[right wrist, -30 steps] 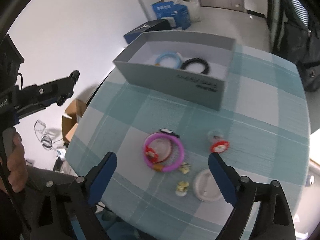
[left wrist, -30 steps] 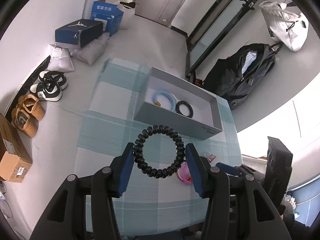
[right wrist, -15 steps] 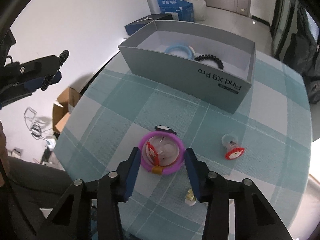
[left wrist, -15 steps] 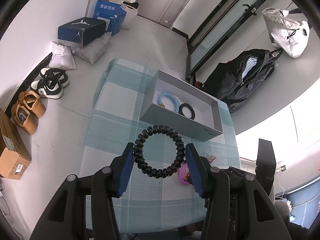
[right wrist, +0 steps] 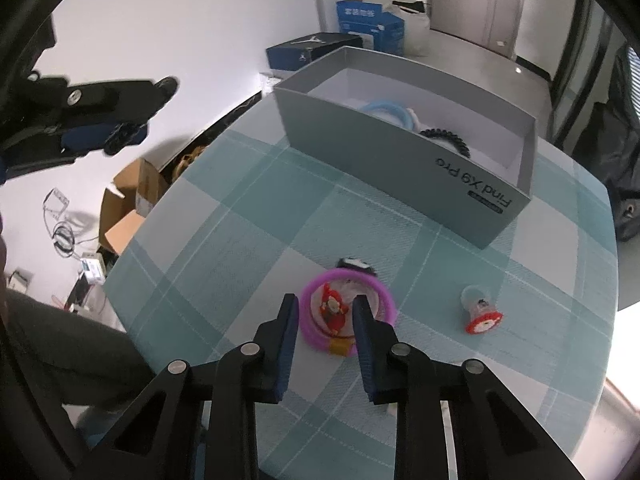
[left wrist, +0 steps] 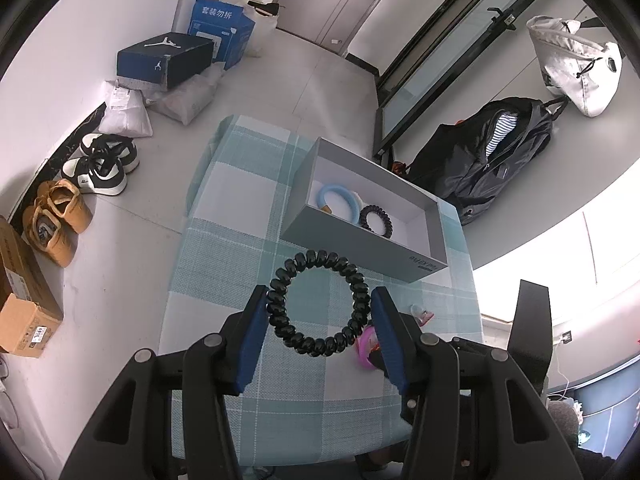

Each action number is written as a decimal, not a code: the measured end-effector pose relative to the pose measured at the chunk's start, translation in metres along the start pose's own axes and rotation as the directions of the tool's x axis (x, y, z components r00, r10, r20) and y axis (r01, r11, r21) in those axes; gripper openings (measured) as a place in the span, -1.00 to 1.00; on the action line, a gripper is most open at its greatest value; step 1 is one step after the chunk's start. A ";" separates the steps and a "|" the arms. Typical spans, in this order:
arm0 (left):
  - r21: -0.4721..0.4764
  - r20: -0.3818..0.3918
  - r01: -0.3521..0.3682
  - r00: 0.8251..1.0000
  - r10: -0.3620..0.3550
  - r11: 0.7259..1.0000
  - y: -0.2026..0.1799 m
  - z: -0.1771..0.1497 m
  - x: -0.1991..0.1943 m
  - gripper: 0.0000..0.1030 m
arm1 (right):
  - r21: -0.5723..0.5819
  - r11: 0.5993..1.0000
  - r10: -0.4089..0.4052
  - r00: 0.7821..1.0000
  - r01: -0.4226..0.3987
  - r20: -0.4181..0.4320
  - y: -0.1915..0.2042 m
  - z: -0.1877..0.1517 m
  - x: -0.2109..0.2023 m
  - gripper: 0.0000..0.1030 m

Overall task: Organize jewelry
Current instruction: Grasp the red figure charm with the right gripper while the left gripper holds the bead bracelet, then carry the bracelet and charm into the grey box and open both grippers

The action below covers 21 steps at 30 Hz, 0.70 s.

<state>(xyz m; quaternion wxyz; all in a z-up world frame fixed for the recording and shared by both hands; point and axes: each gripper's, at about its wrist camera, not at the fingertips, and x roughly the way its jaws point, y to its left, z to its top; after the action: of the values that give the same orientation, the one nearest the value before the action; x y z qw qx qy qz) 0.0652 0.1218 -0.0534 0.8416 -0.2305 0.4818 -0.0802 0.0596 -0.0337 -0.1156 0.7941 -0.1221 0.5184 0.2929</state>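
My left gripper [left wrist: 319,307] is shut on a large black coil bracelet [left wrist: 319,303], held high above the checked table [left wrist: 224,256]. The grey box [left wrist: 362,250] lies beyond it and holds a blue ring [left wrist: 339,203] and a small black coil band [left wrist: 376,221]. In the right wrist view my right gripper [right wrist: 326,312] has its fingers narrowly apart around the near side of a purple bracelet [right wrist: 348,312] with a red charm [right wrist: 333,307] inside. One finger looks inside the ring and one outside. The box [right wrist: 404,168] stands behind.
A small clear ornament with a red base [right wrist: 480,312] lies right of the purple bracelet. A small black piece [right wrist: 356,264] sits just behind it. Shoes [left wrist: 100,166], cardboard boxes [left wrist: 24,300] and a black backpack [left wrist: 492,156] lie on the floor around the table.
My right gripper has come down to the purple bracelet and narrowed from wide open to close around its near side. My left gripper has risen with the black coil bracelet.
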 end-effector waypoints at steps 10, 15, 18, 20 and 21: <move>-0.006 -0.001 -0.005 1.000 0.005 1.000 0.002 -0.001 0.004 -0.11 | 0.028 0.999 -0.022 0.999 0.023 -0.026 -0.004 0.003 0.005 -0.66; 0.011 0.004 -0.009 1.000 0.008 1.000 -0.005 0.000 0.004 -0.11 | 0.063 0.998 0.010 1.000 -0.011 0.016 -0.013 0.005 -0.010 -0.66; 0.029 0.011 -0.020 1.000 0.020 0.999 -0.011 0.000 0.004 -0.11 | 0.094 0.994 0.047 0.997 -0.053 0.063 -0.020 0.008 -0.027 -0.66; 0.048 0.016 -0.034 0.999 0.034 0.998 -0.016 -0.001 0.005 -0.11 | 0.108 0.991 0.070 0.992 -0.081 0.101 -0.025 0.010 -0.040 -0.66; 0.058 0.019 -0.040 0.999 0.039 0.998 -0.019 -0.001 0.006 -0.11 | 0.114 0.989 0.078 0.990 -0.091 0.118 -0.027 0.012 -0.046 -0.66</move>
<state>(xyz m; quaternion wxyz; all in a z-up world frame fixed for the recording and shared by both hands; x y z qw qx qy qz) 0.0686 0.1027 -0.0495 0.8536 -0.1970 0.4763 -0.0752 0.0708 -0.0646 -0.0727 0.8149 -0.0356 0.4938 0.3014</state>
